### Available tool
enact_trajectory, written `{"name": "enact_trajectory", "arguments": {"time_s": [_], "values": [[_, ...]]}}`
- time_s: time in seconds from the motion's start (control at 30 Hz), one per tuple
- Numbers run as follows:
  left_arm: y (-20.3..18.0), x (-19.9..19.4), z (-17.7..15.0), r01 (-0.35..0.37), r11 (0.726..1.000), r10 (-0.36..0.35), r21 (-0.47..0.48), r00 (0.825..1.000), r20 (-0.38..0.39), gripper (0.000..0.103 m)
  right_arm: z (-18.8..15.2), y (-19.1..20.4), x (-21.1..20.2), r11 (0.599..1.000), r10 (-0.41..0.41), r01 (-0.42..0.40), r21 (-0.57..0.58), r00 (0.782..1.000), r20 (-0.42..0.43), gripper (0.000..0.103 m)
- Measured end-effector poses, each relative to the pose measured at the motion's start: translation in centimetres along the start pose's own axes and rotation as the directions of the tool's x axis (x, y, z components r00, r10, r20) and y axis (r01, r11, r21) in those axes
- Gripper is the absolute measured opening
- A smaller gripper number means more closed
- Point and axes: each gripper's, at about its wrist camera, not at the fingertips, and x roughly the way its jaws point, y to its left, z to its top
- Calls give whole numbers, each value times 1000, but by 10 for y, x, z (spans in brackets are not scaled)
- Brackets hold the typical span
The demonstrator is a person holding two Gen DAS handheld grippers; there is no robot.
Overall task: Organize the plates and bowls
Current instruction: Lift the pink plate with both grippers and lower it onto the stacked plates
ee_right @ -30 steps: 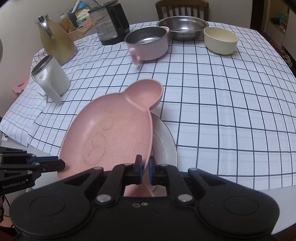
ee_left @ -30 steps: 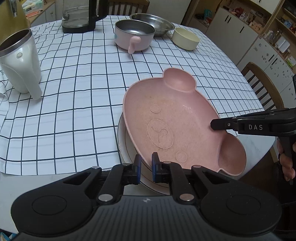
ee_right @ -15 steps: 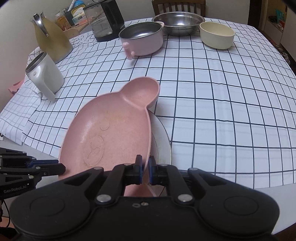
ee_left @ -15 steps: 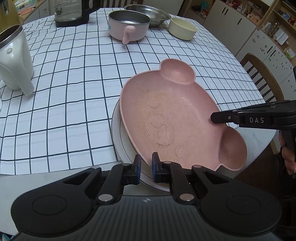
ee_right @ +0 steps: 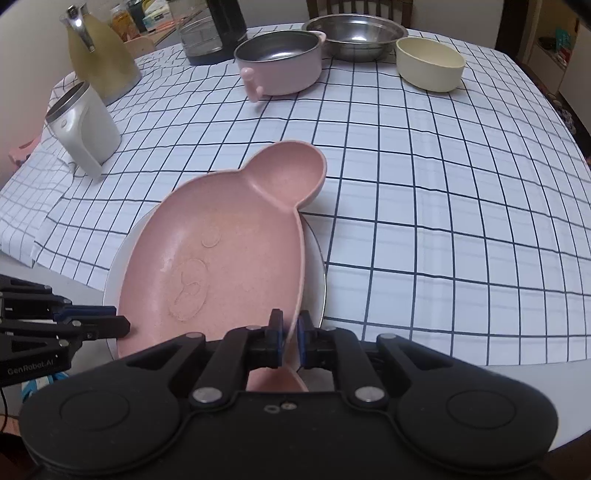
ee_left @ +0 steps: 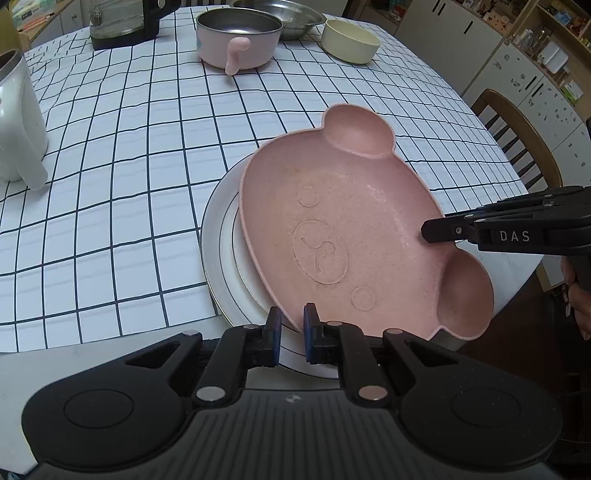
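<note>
Bear-shaped pink plate (ee_left: 343,236) rests on white plate (ee_left: 221,251), rim pinched by left gripper (ee_left: 291,332); right gripper (ee_right: 290,338) loosening on opposite rim.

A round-edged table (ee_right: 524,373) carries a white cloth with a dark grid (ee_right: 424,192), which stops short of the near edge. On the cloth stand a white plate (ee_left: 221,251), a pink handled pot (ee_right: 280,62), a steel bowl (ee_right: 356,35), a cream bowl (ee_right: 430,64), a white jug (ee_right: 85,127), a yellowish carafe (ee_right: 99,59) and what looks like a dark kettle (ee_right: 212,31), its top cut off.
</note>
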Motion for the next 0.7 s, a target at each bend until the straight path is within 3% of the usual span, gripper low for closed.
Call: {"name": "enact_trajectory", "arguments": {"time_s": [0.43,0.7], "values": [[1,-3,1,-42,999,41,30,999,28,12,-3,-2,-11,999,-19,17,35,998,53,30],[0,-16,-1,-61,998,60,30,996,60,22,-7,3,-28,1000,-11,8,26,995,101,38]]}}
